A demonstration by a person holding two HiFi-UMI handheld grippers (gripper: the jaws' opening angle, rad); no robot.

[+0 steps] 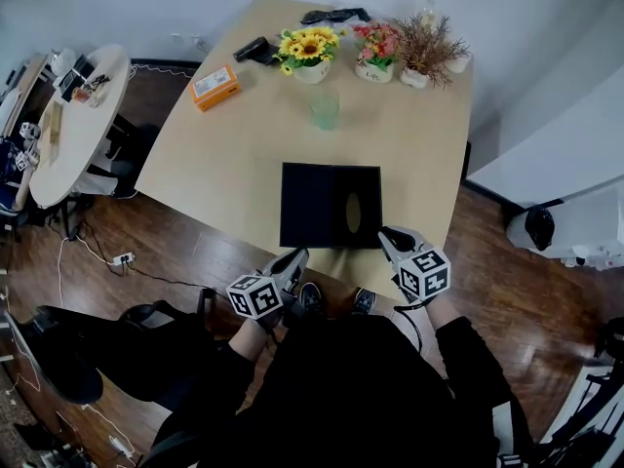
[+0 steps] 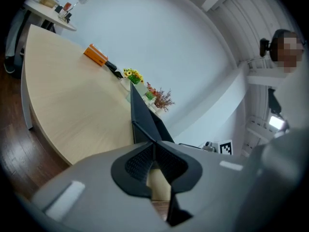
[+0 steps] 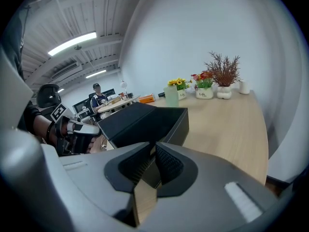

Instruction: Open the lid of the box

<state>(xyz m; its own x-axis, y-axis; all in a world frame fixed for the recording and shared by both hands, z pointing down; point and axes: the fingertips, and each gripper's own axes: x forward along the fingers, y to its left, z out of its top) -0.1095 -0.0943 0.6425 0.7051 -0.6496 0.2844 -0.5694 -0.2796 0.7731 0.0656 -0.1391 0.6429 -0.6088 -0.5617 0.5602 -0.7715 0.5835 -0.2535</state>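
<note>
The black box (image 1: 356,213) lies on the tan table (image 1: 234,164) close to its near edge. Its lid (image 1: 304,203) is raised over the left half, and the right half shows the dark inside. My left gripper (image 1: 295,258) is at the front left corner; in the left gripper view the thin lid edge (image 2: 145,115) runs into the closed pads of the left gripper (image 2: 154,149). At the front right corner my right gripper (image 1: 388,234) has its jaws nearly together. In the right gripper view the right gripper (image 3: 153,158) pinches the near corner of the box (image 3: 166,124).
Three flower pots (image 1: 310,55) stand along the far edge, with a green cup (image 1: 325,108) in front of them. An orange box (image 1: 214,88) and black items (image 1: 255,50) lie far left. A round side table (image 1: 68,125) and floor cables are at left.
</note>
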